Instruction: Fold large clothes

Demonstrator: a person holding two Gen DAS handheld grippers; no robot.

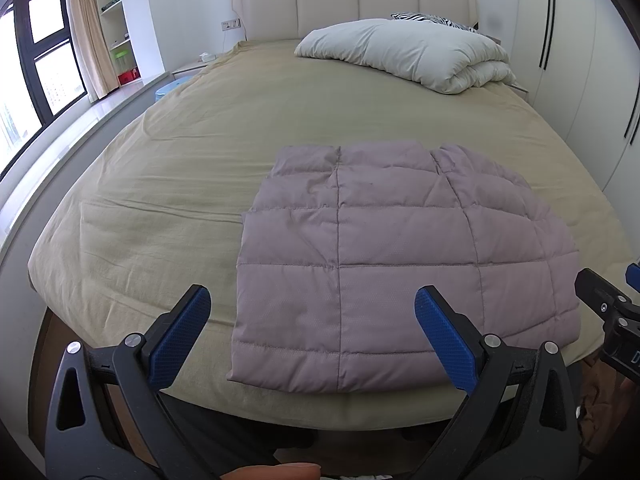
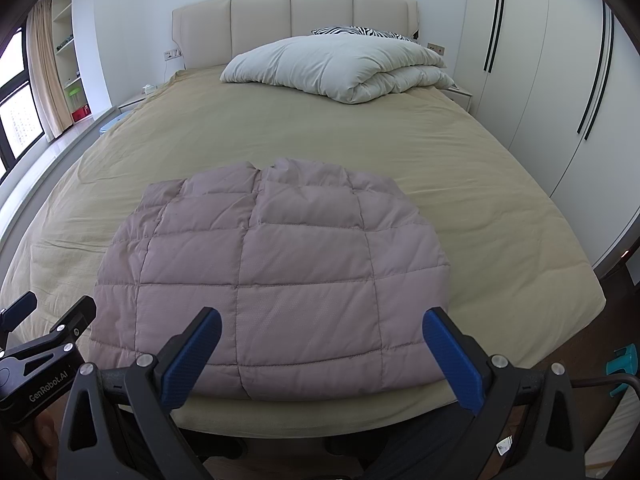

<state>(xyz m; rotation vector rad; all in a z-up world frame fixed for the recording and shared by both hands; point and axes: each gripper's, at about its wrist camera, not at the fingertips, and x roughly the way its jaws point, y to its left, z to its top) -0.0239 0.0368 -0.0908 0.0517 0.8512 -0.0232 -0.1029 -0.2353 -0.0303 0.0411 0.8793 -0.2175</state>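
A mauve quilted jacket point(image 1: 400, 256) point(image 2: 272, 276) lies folded into a flat rectangle near the foot edge of a bed with a tan cover point(image 1: 192, 168) point(image 2: 480, 208). My left gripper point(image 1: 312, 300) is open and held above the foot edge, over the jacket's near left part, with nothing between its blue pads. My right gripper point(image 2: 322, 322) is open too, hovering over the jacket's near edge, empty. Each gripper shows at the side of the other's view: the right one point(image 1: 608, 304), the left one point(image 2: 48, 320).
A folded white duvet point(image 1: 408, 52) point(image 2: 340, 66) and a zebra pillow point(image 2: 360, 32) lie at the headboard point(image 1: 352, 4). White wardrobe doors point(image 2: 540, 60) line the right side. A window point(image 1: 40, 60), curtain and shelves stand left.
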